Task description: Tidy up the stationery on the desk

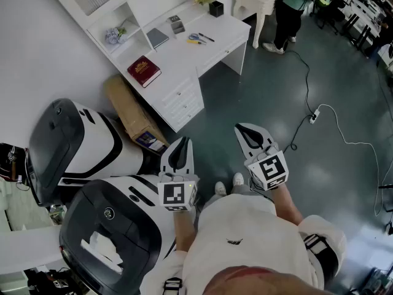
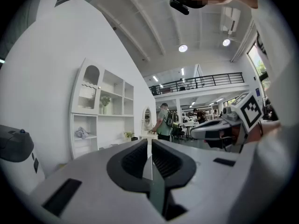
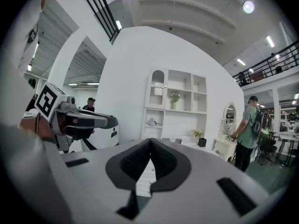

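- Lower centre: left gripper (image 1: 182, 143) and right gripper (image 1: 241, 129) both pressed together, pinching nothing.
- Upper centre, well apart from both: white desk (image 1: 178, 63) bearing scissors (image 1: 193, 37) and pens (image 1: 206, 38) — light, stiff, likely slippery; best pinched mid-shaft, scissors probably at the handles.
- Farthest: black pen holder (image 1: 215, 8) at the desk's far corner.

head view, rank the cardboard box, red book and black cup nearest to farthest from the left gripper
1. cardboard box, on the floor by the desk, just ahead of the left gripper
2. red book, on the desk's near end
3. black cup, at the desk's far end
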Tool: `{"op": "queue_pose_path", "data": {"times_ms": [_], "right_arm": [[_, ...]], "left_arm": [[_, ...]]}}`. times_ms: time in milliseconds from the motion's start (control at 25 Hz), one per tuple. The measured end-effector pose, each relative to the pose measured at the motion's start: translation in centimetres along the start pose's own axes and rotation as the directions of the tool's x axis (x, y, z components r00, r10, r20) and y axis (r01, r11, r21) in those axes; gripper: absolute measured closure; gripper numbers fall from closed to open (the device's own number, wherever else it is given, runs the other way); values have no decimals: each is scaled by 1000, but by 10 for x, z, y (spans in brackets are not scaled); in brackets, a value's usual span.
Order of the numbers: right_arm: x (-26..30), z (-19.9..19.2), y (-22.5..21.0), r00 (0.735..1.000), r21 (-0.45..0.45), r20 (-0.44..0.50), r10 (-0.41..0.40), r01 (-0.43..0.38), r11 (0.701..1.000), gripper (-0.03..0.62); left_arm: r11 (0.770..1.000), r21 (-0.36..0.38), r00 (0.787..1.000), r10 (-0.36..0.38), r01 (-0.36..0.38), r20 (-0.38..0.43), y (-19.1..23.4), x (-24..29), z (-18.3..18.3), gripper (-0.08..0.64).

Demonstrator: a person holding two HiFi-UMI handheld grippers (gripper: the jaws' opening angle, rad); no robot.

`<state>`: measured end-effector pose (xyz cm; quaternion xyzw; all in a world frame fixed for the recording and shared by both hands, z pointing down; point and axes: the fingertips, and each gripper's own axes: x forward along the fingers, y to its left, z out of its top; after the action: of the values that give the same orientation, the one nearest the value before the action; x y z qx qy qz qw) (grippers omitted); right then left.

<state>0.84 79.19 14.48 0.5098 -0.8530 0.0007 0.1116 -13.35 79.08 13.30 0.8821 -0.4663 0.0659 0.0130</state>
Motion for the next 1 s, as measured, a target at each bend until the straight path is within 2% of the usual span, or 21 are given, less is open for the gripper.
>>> {"op": "queue_pose_path", "data": {"times_ms": [520, 1000], "right_arm": [[29, -9, 1, 998, 29, 6, -70, 70, 997, 595], [87, -16, -48, 996, 25, -5, -89, 89, 996, 595]], "left_arm": [[998, 11, 998, -61, 61, 9, 20, 19, -13, 560], [997, 9, 997, -77, 76, 8, 47, 91, -15, 560]]}}
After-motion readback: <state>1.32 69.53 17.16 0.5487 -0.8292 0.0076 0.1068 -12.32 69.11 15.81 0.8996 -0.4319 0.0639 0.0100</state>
